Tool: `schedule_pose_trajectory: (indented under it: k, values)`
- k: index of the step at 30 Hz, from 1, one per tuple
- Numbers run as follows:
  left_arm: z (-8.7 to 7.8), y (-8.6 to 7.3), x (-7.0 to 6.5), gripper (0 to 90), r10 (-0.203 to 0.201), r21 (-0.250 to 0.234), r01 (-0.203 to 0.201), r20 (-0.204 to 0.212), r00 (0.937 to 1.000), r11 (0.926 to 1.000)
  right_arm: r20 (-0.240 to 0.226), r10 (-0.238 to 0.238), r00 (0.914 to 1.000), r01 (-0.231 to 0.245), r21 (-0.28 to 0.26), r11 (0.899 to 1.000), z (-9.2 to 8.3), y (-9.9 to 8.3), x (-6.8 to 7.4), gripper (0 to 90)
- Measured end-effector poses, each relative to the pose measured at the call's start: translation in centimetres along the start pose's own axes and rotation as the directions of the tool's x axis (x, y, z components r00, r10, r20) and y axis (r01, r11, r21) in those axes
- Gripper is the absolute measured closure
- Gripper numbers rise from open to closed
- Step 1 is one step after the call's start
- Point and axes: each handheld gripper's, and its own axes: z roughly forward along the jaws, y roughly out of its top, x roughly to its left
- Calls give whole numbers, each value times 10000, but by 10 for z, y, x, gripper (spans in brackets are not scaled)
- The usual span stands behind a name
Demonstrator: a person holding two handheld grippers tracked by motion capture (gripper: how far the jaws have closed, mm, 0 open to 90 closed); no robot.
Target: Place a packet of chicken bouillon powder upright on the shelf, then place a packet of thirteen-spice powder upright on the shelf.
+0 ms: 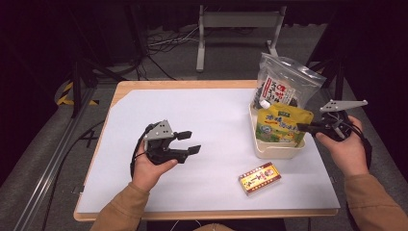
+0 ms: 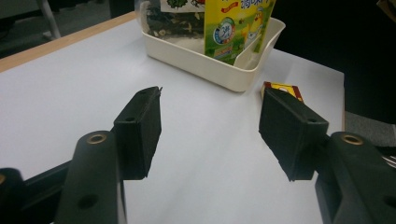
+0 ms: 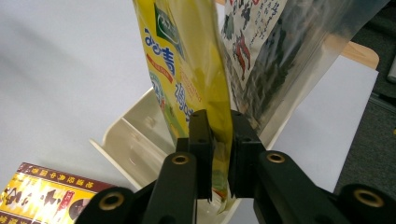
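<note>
white sheet over the wooden table. cream tray sits at the right side, partitioned inside; two packs stand in it. clear seaweed bag in the far part, leaning back to the far right, and the yellow pouch upright in front of it, nearer the person. likely stood on edge so both fit the narrow tray and show their labels — a judgement, not seen.

right gripper comes in from the right, level, at the pouch's right edge. in the right gripper view the jaws are nearly pressed together with the yellow pouch sandwiched between the pads; the film buckles slightly at the pinch. so: pinching the pouch by its side edge, pouch bottom in the tray or close above it — contact with the floor of the tray cannot be told. gripping the edge looks like a way to steady or seat it beside the seaweed bag.

left gripper rests over the bare sheet, left of centre, well apart from the tray, pointing right. jaws spread wide, nothing between them, in the left gripper view just white sheet shows in the gap.

small red-and-yellow box lies flat on the sheet, near side, just in front of the tray and not touching it; probably next for the left gripper.
</note>
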Motion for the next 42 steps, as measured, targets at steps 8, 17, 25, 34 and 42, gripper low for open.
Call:
schedule_pose_trajectory:
  k: [8,17,25,34,42]
  values:
    - [9,5,-5,344,56,388,-63,161,9999,9992,91,240,9997,-234,-590,9980,-5,-3,5,533]
    - [24,14,-18,312,358,819,-399,504,9981,9958,279,432,9987,-397,-1158,9925,-22,-12,12,408]
    - [32,19,-28,308,467,1312,-560,729,9962,9898,145,479,9987,-458,-1213,9916,-30,-25,16,385]
    - [50,25,-37,285,346,2177,-562,1020,9942,9744,72,364,9993,-353,-1150,9927,-30,-33,22,369]
    - [72,28,-43,276,175,2849,-563,1369,9904,9569,-339,332,9989,-374,-1338,9903,-23,-41,29,360]
